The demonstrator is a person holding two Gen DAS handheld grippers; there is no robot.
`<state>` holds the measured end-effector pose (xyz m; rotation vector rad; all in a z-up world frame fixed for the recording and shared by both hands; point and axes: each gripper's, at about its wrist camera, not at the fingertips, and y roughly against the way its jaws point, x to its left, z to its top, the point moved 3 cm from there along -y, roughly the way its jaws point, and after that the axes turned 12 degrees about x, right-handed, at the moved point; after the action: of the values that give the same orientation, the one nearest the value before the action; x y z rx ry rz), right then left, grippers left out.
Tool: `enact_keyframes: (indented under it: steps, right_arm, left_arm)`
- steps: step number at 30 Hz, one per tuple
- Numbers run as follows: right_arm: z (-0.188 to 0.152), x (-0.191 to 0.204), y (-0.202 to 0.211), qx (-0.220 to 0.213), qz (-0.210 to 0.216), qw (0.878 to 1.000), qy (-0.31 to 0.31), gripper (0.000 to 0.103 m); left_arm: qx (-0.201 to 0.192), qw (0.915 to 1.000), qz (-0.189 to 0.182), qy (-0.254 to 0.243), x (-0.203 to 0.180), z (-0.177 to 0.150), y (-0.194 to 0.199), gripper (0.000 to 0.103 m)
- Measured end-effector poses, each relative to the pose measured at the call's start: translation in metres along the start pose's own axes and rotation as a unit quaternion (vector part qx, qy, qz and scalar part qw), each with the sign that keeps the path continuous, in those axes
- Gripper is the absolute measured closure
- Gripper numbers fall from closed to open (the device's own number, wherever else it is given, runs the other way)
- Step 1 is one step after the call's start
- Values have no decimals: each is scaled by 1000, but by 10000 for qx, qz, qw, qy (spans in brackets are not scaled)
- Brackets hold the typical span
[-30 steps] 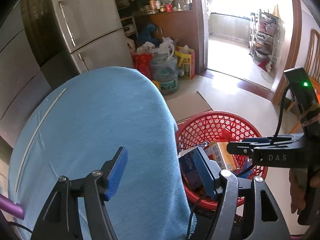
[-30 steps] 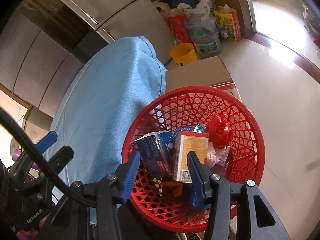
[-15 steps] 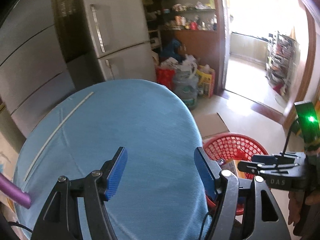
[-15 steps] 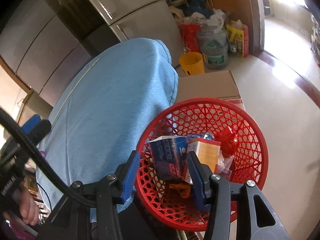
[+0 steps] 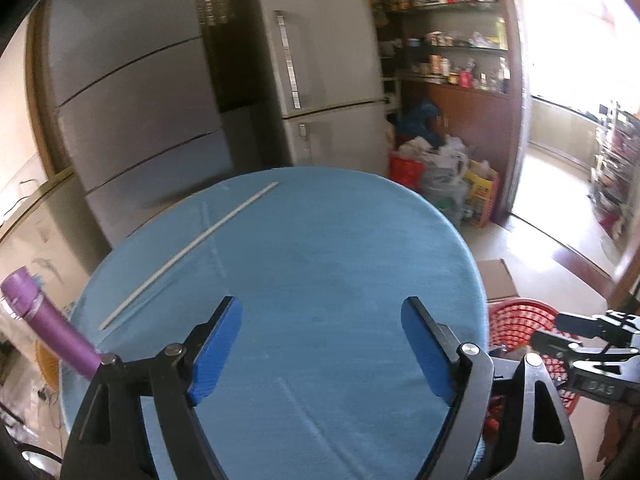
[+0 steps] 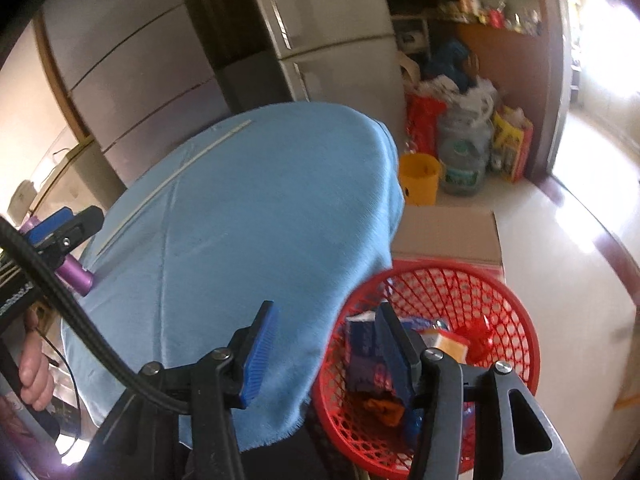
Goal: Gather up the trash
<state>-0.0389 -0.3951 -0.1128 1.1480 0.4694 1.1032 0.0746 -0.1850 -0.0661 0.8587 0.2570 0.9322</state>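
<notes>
Fingers of left gripper and right gripper apart, empty, above blue tablecloth beside red basket.

The letters "DAS" are seen in pale print on the black body of the right gripper, low at the right edge of the left wrist view. Printing is carried by the boxes in the red basket and by the goods on the shelves, but it is too blurred to be read.
</notes>
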Motion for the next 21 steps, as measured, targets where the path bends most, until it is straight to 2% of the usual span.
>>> enact_keyframes:
  steps: [9,13,21]
  right_arm:
    - [16,44,14,-297,137,9981,529,47]
    - [21,68,18,-425,185,9957,801,47]
    - [28,110,23,-645,302,9897,1244,47]
  left_arm:
    - [-19,9982,336,502,52,-9,9,19]
    - [-64,9971,470,596,65,-14,14,15]
    - [-105,9952,631,742,82,-21,20,15]
